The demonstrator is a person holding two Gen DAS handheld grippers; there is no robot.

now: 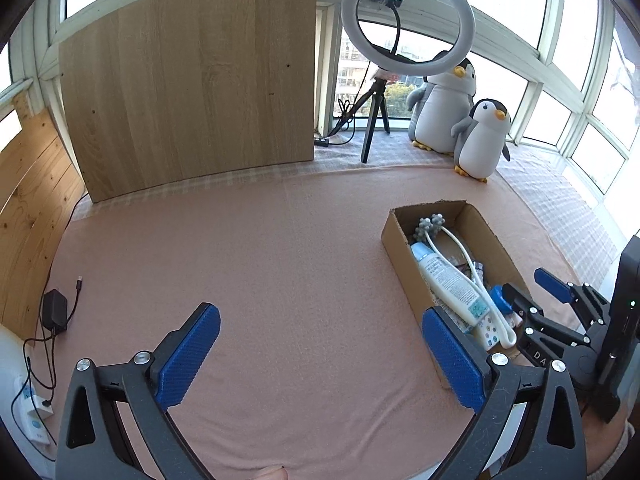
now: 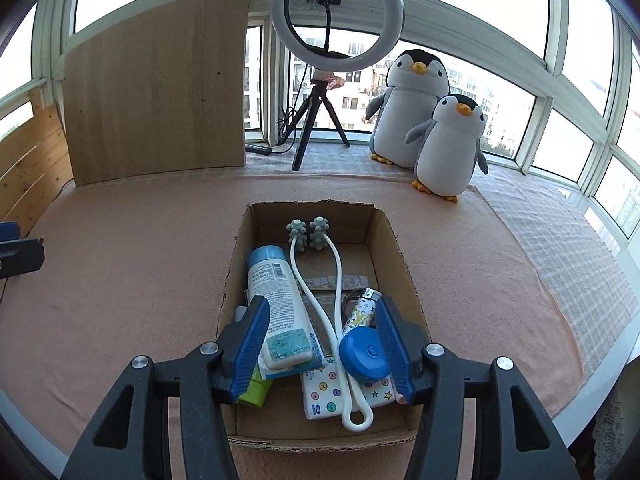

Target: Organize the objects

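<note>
An open cardboard box (image 2: 400, 256) stands on the pink cloth. In it lie a white tube with a blue cap (image 2: 276, 296), a white massager with grey knobbly balls (image 2: 298, 264), a round blue tape measure (image 2: 366, 354), a dotted white packet (image 2: 324, 392) and a green item (image 2: 254, 390). My right gripper (image 2: 322, 308) hangs over the box's near end, open. The tube and the tape measure lie between its fingers, ungripped. My left gripper (image 1: 320, 314) is wide open and empty above bare cloth, left of the box (image 1: 400, 248). My right gripper (image 1: 528, 290) also shows there.
A ring light on a tripod (image 2: 316, 120), two plush penguins (image 2: 448, 148) and a leaning wooden board (image 2: 160, 88) stand along the windows at the back. A black power adapter with cables (image 1: 54, 312) lies at the cloth's left edge.
</note>
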